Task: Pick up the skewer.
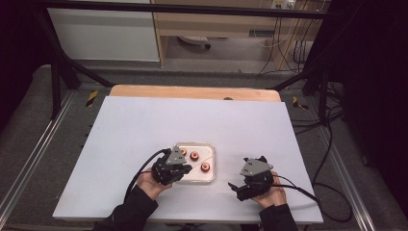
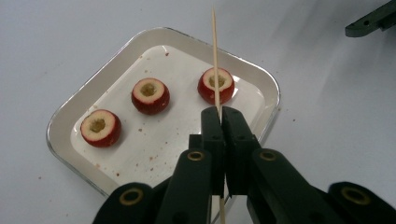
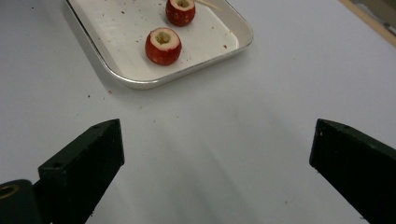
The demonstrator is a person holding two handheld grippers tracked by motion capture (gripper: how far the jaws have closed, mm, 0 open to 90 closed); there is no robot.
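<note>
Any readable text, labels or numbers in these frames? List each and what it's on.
None can be read.
The tray, the three cored red fruits and the wooden skewer held in the left tongs are unmarked.
The grey plates on the tongs carry small dark marks, too small to read.
The yellow-and-black striped patches on the floor rails are hazard stripes, no lettering legible.
</note>
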